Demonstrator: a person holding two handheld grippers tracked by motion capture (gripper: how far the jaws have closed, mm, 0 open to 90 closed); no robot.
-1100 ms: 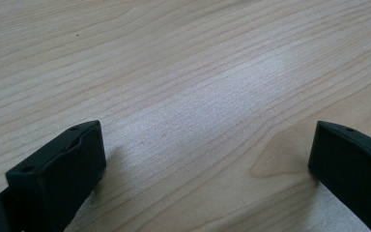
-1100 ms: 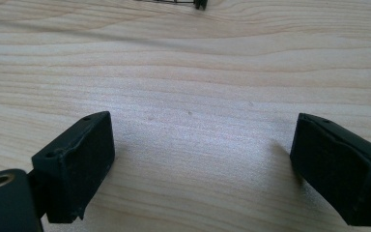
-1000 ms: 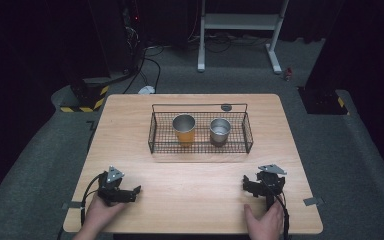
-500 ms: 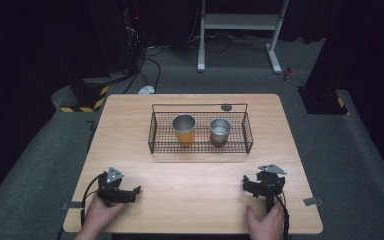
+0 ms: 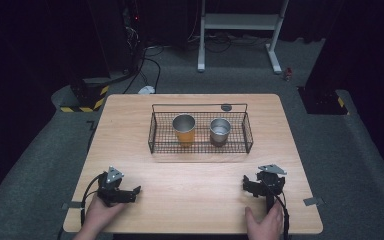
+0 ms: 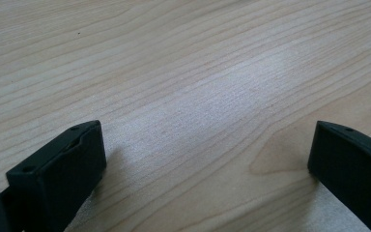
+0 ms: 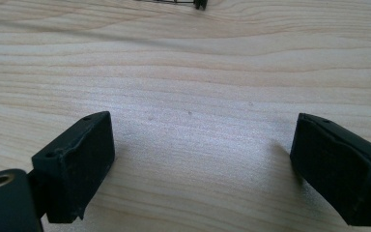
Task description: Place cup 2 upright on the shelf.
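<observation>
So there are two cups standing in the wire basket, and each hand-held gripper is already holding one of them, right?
Not quite. The orange cup and the metal cup do stand in the wire basket, but the high view shows the left hand-held gripper and right hand-held gripper open on the table, holding nothing.

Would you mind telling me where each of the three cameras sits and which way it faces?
High view: above the person's side, looking forward and down on the table, wire basket, left gripper, right gripper and both hands.
Left gripper view: rides low on the left gripper, looking along its open jaws at bare wood.
Right gripper view: on the right gripper, facing the basket's foot.
All share the tabletop.
</observation>
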